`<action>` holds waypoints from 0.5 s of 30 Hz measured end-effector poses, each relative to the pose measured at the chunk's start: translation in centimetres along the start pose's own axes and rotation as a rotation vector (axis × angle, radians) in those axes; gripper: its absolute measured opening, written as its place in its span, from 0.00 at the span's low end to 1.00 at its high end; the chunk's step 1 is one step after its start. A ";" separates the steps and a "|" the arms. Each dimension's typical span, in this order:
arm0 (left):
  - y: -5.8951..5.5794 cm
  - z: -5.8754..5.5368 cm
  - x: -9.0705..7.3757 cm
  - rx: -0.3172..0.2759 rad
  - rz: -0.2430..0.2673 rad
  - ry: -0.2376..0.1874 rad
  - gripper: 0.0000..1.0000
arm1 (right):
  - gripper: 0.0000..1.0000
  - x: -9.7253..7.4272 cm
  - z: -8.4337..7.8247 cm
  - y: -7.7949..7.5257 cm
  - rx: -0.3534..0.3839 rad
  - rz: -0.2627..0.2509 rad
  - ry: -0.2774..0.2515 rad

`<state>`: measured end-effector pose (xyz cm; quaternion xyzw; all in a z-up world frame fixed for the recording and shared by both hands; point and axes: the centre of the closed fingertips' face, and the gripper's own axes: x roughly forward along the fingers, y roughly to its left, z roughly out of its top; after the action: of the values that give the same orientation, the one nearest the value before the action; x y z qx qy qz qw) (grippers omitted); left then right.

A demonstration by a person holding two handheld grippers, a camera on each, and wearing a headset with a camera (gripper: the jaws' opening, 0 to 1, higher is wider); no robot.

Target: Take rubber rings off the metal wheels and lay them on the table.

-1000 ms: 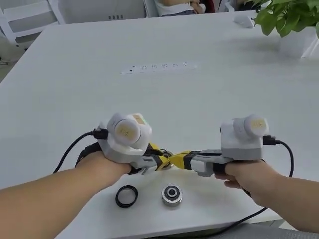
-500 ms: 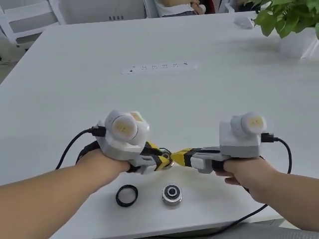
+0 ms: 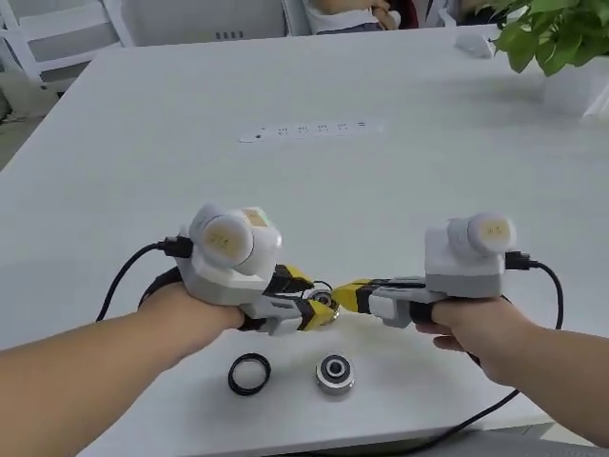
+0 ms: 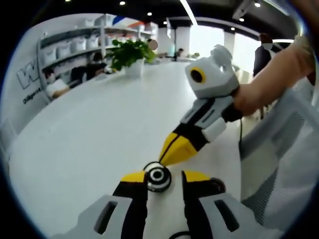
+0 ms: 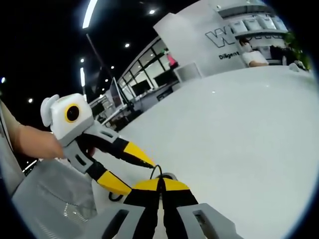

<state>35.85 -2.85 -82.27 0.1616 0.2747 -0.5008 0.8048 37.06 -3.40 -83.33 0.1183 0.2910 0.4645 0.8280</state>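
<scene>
Hardly anything is shifting since a second ago. Both grippers are still meeting tip to tip over the near edge of the table [image 3: 314, 190], and it's mostly the head camera drifting.

The left gripper [image 3: 306, 307] is clamping a small metal wheel [image 4: 157, 178] between its jaws, held up just off the table. The right gripper [image 3: 350, 297] is coming in from the opposite side with its jaws pressed together on a thin black loop. That looks like the wheel's rubber ring [image 5: 155, 172] getting pinched and tugged away from the rim.

Down on the table, a loose ring [image 3: 249, 373] is lying flat beside a bare wheel [image 3: 335, 371], near each other but not touching, so I'm guessing one wheel is already done.

So the step in hand is peeling the ring off this second wheel. Next I'd say the right side needs to keep pulling outward while the left holds the wheel steady, until the ring is slipping clear of the rim. Then it's just laying it down by the other one.
</scene>
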 end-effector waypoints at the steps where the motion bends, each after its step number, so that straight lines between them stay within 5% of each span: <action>1: -0.1 0.1 -0.1 0.002 -0.001 -0.005 0.29 | 0.00 0.0 0.0 0.0 0.000 0.001 0.000; 15: -0.7 1.1 -2.3 0.003 -0.002 -0.053 0.41 | 0.00 -0.7 0.7 0.9 0.008 0.010 -0.012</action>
<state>34.70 -2.06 -80.00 0.1492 0.2529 -0.5059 0.8111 36.60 -3.44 -82.07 0.1259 0.2873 0.4668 0.8268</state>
